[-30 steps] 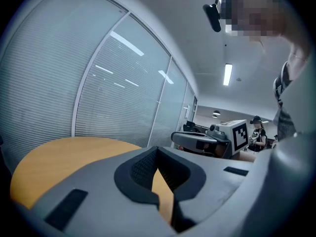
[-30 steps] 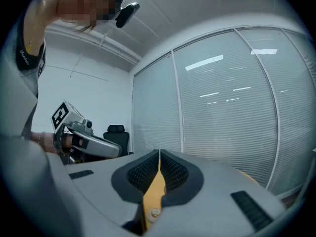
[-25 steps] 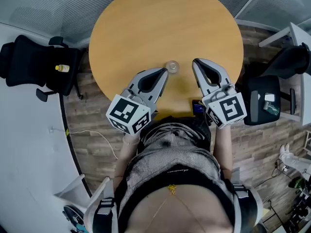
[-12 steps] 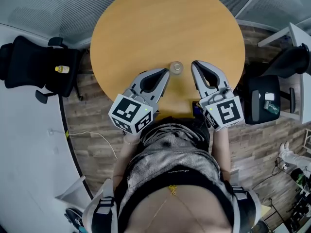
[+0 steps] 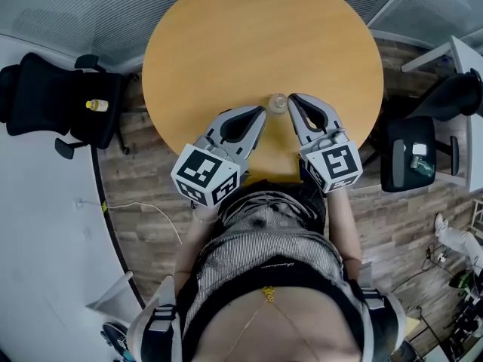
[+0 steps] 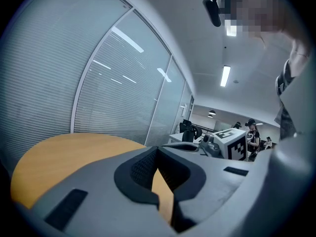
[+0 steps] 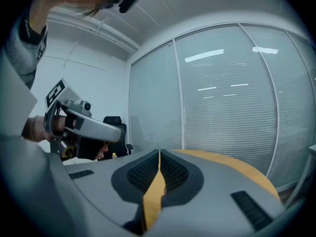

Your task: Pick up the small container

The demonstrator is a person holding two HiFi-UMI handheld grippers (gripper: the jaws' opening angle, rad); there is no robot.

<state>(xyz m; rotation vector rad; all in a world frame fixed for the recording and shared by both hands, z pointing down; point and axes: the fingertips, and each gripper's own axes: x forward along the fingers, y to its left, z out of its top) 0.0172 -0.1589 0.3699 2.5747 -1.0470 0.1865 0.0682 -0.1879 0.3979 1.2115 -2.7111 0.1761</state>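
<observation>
- Progress so far: pretty much zero, nothing's been picked up. The small container (image 5: 278, 102), a little clear thing, sits on the round wooden table (image 5: 256, 36), close to the edge nearest the person.
- The right gripper (image 5: 291, 99) has its tip just beside the container, on the container's right in the head view. I can't tell if it's actually brushing it. Its jaws are pressed together, the pads meeting along a thin seam with nothing between them.
- The left gripper (image 5: 259, 112) is near the container too, on the other side and a bit closer to the person. Its jaws are also closed up, nothing in them.
- Neither gripper view shows the container, so it's not lined up between any jaws.
- What's left, by my read, is basically everything. One gripper has to spread its jaws, get them around the container, close and lift. The right one looks best placed for it.
- Possible snag: a light little container next to a closed tip could easily get nudged away.
</observation>
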